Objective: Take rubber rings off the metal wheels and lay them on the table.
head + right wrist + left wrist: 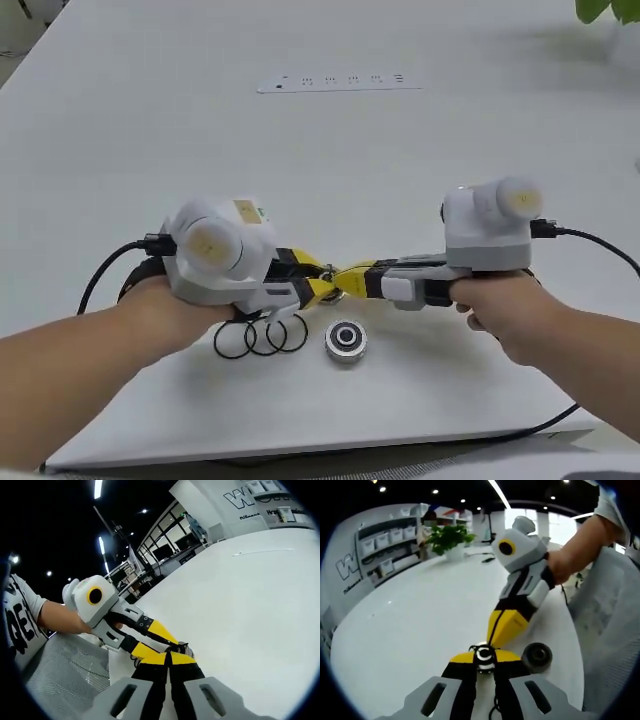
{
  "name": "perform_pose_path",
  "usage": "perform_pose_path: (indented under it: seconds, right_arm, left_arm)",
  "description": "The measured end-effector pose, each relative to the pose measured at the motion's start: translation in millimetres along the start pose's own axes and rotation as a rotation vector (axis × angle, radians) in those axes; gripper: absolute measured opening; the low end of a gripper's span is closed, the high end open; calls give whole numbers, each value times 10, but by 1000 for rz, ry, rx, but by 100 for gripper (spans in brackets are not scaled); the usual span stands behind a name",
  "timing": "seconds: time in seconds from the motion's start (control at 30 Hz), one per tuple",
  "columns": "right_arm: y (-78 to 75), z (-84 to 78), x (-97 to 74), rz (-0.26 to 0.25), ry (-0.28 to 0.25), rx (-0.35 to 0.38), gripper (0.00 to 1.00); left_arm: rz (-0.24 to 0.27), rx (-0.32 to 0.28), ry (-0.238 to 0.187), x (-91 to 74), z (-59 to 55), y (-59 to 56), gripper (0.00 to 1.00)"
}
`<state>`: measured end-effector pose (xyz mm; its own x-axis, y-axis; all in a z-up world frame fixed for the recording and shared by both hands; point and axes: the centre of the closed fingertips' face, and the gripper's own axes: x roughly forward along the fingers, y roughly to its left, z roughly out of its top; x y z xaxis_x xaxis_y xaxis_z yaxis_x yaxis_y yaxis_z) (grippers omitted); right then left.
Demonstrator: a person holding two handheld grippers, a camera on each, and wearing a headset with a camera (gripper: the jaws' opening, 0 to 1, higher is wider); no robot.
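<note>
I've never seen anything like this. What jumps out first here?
Two hand-held grippers with yellow tips meet nose to nose over the white table: the left gripper pinches a small wheel, and the right gripper meets it from the other side. Just below them, three black rubber rings lie overlapping on the table, beside a second metal wheel.

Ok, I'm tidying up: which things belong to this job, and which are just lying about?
Job: small metal wheel in the left gripper; second metal wheel lying loose; black rubber rings.
Lying about: white power strip; green potted plant.
</note>
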<state>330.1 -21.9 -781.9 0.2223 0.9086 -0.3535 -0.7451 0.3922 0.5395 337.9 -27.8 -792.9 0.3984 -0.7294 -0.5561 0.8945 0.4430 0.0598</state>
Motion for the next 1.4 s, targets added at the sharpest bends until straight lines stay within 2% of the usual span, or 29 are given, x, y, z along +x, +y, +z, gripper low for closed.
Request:
perform_pose_path:
  seconds: [0.27,0.43,0.87,0.93,0.97,1.4]
  right_arm:
    - [-53,-10,-32,-22,-9,6,0]
    - [-28,1,-28,-15,-12,-4,0]
    - [59,5,-18,21,-16,-9,0]
    - [92,3,-12,39,-13,-11,0]
    - [150,22,0,65,-25,-3,0]
    - [56,3,-16,15,-14,-3,0]
  left_arm:
    - [8,-9,2,-4,-1,2,12]
    - [12,-1,6,-12,4,-6,12]
    - [4,2,4,-12,1,-12,12]
    - [2,4,4,-12,2,-14,12]
    - [1,4,3,-11,1,-13,12]
    - [8,-4,5,-15,1,-13,13]
